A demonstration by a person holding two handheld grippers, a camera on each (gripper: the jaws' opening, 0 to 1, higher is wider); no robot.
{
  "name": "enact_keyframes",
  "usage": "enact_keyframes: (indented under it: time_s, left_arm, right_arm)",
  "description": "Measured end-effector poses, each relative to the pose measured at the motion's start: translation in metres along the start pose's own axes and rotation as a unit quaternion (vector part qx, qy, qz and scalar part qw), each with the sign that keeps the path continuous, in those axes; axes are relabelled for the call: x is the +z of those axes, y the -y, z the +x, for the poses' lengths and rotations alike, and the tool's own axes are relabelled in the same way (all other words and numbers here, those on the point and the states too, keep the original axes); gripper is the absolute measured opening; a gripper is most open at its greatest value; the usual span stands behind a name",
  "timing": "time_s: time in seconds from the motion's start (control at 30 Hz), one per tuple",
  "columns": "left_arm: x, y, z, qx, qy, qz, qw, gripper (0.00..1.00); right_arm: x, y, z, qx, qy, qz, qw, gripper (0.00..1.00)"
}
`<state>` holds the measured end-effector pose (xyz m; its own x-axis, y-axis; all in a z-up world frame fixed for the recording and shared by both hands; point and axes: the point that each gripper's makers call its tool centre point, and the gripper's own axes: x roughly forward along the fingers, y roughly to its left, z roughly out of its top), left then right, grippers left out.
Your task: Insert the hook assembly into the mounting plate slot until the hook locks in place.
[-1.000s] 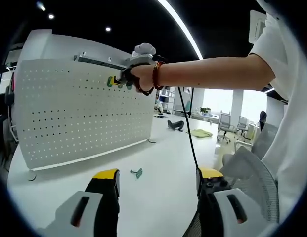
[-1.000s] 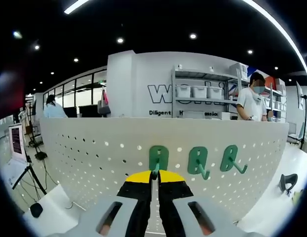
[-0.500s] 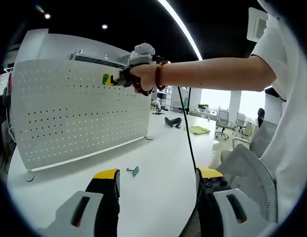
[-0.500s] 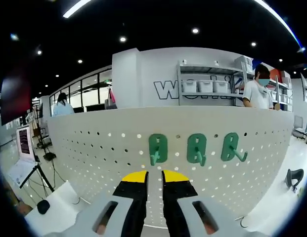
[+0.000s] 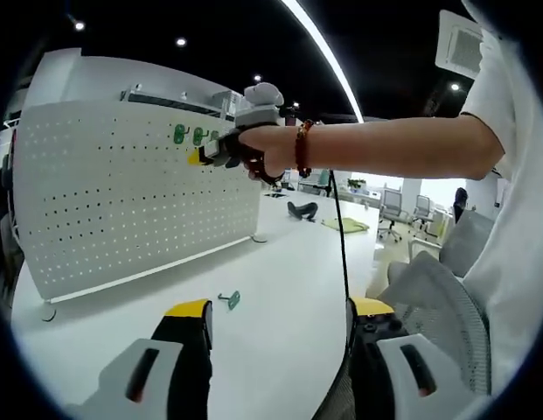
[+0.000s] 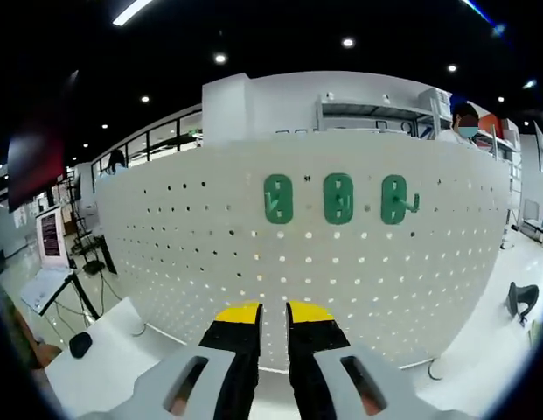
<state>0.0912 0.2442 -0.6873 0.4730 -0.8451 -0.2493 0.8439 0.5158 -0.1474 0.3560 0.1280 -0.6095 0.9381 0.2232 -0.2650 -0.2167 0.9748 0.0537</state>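
The white perforated mounting plate [image 6: 210, 254] stands upright on the white table [image 5: 280, 262]. Three green hooks hang in a row near its top: left hook [image 6: 277, 198], middle hook [image 6: 337, 198], right hook [image 6: 395, 198]. My right gripper [image 6: 274, 313] sits back from the plate below the left hook, jaws slightly apart with nothing between them. In the left gripper view a hand holds that right gripper [image 5: 205, 157] just off the plate [image 5: 122, 210], near two of the hooks [image 5: 179, 133]. A loose green hook [image 5: 229, 299] lies on the table. My left gripper [image 5: 280, 311] hovers open above the table's near side.
A grey mesh office chair [image 5: 446, 297] stands at the right beside the person's white shirt. A black cable [image 5: 339, 245] hangs from the outstretched arm. A black object [image 6: 516, 302] lies on the table right of the plate. A screen on a tripod [image 6: 51, 262] stands at left.
My right gripper let go of the left hook and pulled back from the plate; the hook stays hanging there. The left gripper has barely moved.
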Motion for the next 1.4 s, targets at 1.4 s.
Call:
enact_keyframes:
  time_s: [1.4]
  left_arm:
    - [-0.018, 0.016, 0.013, -0.023, -0.041, -0.010, 0.9988, 0.61]
  right_arm:
    - [-0.157, 0.019, -0.047, 0.020, -0.124, 0.071, 0.9895, 0.12]
